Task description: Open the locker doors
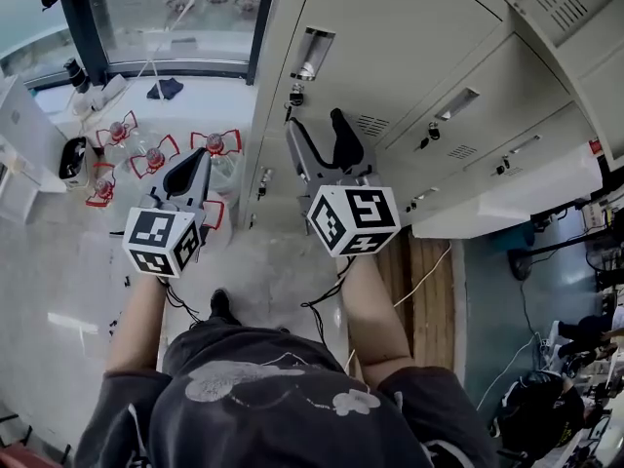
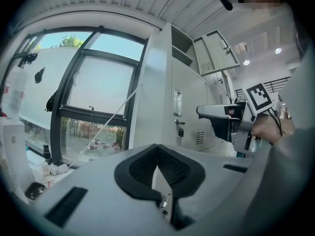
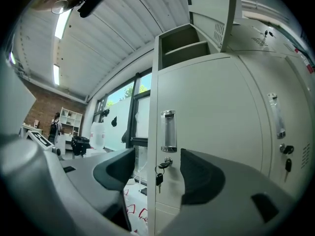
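Observation:
A bank of cream lockers (image 1: pixel 409 47) stands in front of me. The nearest door (image 3: pixel 206 117) is closed; it has a recessed chrome handle (image 3: pixel 168 131) (image 1: pixel 312 54) and a key with a hanging fob in its lock (image 3: pixel 164 164) (image 1: pixel 295 96). My right gripper (image 1: pixel 314 127) (image 3: pixel 156 170) is open and points at that door, with the key seen between its jaws but apart from them. My left gripper (image 1: pixel 198 162) (image 2: pixel 157 156) is shut on nothing, off to the left of the lockers' side wall (image 2: pixel 155 97). The right gripper (image 2: pixel 224 118) also appears in the left gripper view.
An upper locker door (image 3: pixel 212 9) (image 2: pixel 216 50) hangs open above. Another white open door (image 1: pixel 507 203) juts out at the right. Several red-and-white frames (image 1: pixel 146 154) lie on the floor by the window (image 1: pixel 175 13). A person (image 3: pixel 53 126) stands far off at the left.

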